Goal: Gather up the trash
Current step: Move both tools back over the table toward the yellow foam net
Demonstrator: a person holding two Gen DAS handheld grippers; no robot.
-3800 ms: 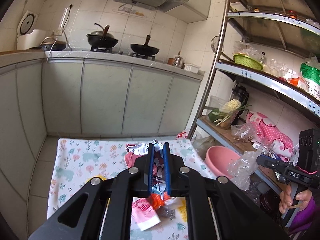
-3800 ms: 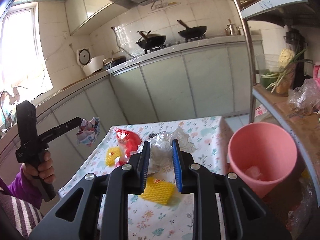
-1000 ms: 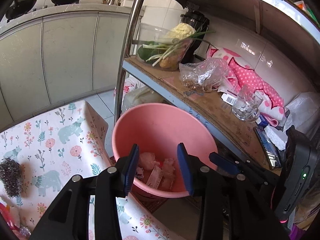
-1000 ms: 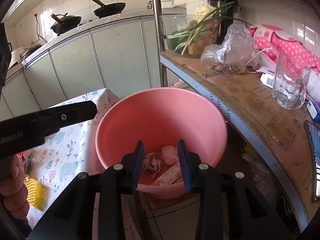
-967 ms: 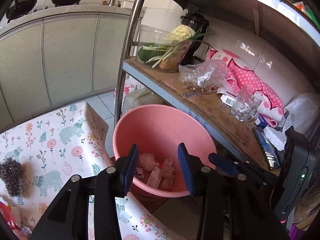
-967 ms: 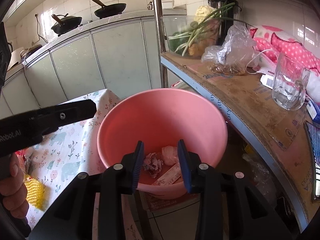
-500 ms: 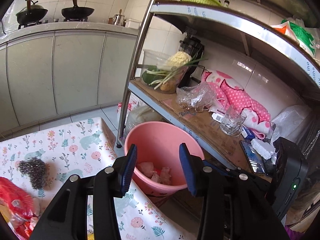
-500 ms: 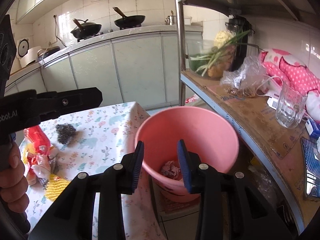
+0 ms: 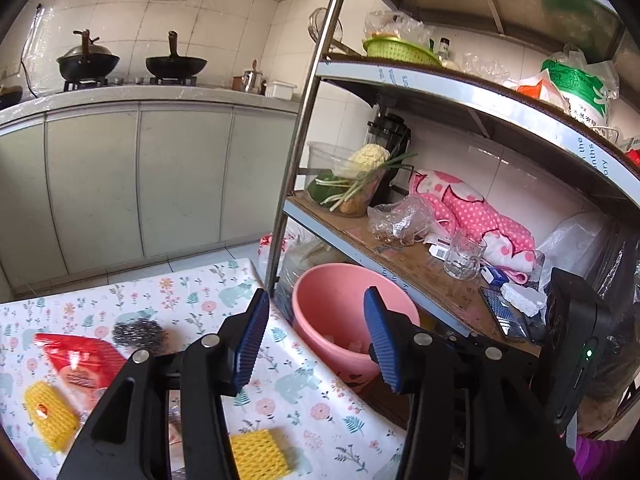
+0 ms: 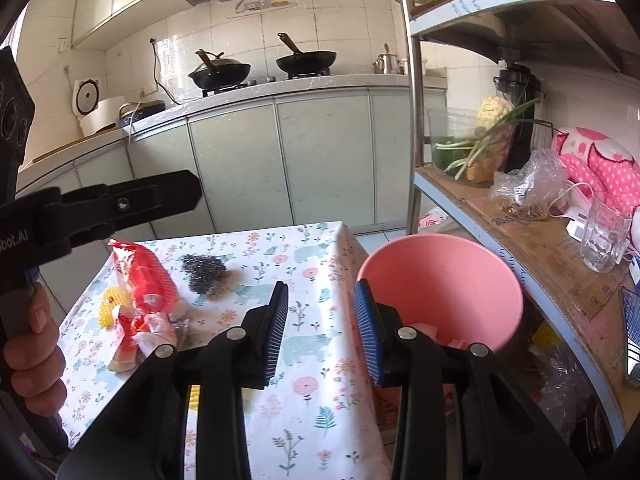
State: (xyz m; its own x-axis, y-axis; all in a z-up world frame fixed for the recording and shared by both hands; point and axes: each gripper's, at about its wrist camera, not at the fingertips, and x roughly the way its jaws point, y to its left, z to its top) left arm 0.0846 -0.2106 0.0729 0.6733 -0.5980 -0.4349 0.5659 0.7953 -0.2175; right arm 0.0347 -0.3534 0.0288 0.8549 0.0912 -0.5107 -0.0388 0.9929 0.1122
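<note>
The left gripper point(image 9: 316, 336) is spreading its fingers point(image 9: 252, 338) with nothing between them. The right gripper point(image 10: 322, 334) is holding its fingers point(image 10: 276, 332) apart, empty too. A red wrapper point(image 10: 142, 280), a steel scourer point(image 10: 203, 267) and yellow foam nets point(image 9: 258, 454) are lying on the floral counter point(image 10: 312, 364), while the pink bin point(image 10: 444, 292) is standing just off its right edge with scraps inside.

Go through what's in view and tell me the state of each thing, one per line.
Left tool: jaws opening, nothing between them.
Right tool: open, empty.
Round pink plastic bucket: upright beside the table, some trash inside.
Red plastic wrapper: lying crumpled on the floral tablecloth.
Grey steel-wool scrubber: resting on the cloth.
Yellow foam net sleeves: lying on the cloth.
Clear drinking glass: upright on the shelf.
</note>
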